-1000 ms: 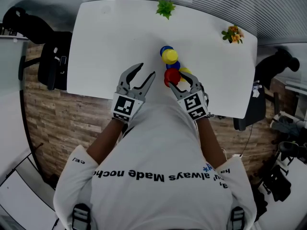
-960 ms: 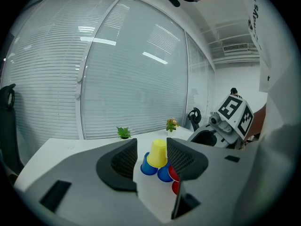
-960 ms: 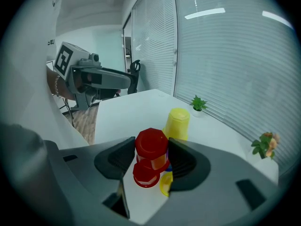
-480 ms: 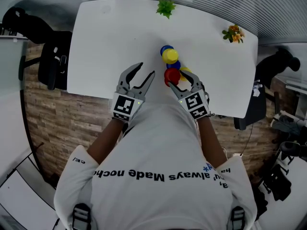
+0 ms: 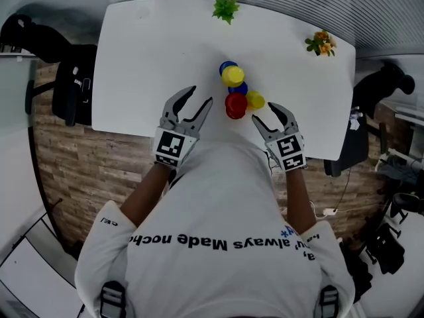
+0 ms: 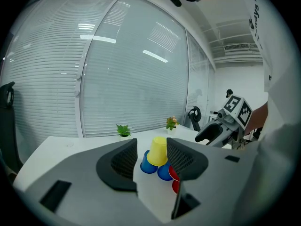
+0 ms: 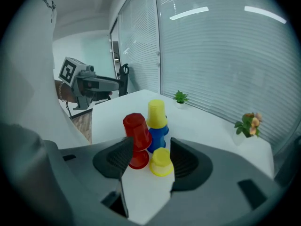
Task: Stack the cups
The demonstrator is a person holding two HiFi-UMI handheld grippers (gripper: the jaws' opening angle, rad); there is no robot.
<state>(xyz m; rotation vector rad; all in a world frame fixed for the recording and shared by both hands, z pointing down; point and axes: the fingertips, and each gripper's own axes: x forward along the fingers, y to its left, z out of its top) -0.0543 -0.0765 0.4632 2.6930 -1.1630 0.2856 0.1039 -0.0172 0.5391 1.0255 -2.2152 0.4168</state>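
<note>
A cluster of upturned cups stands mid-table. A yellow cup rests on two blue cups. A red cup sits upturned on another red cup, and a small yellow cup stands alone beside them. My right gripper is open just near-right of the lone yellow cup; its jaws have just been opening and nothing is between them. My left gripper is open and empty, left of the red cups, and looks at the yellow cup on the blue cups.
The white table carries a green plant at its far edge and an orange-flowered plant at the far right. Dark office chairs stand at both ends. The table's near edge runs just under both grippers.
My right gripper has drawn back to the right, away from the red cups that its jaws stood around. The red cup stays stacked. The left gripper has not moved.
</note>
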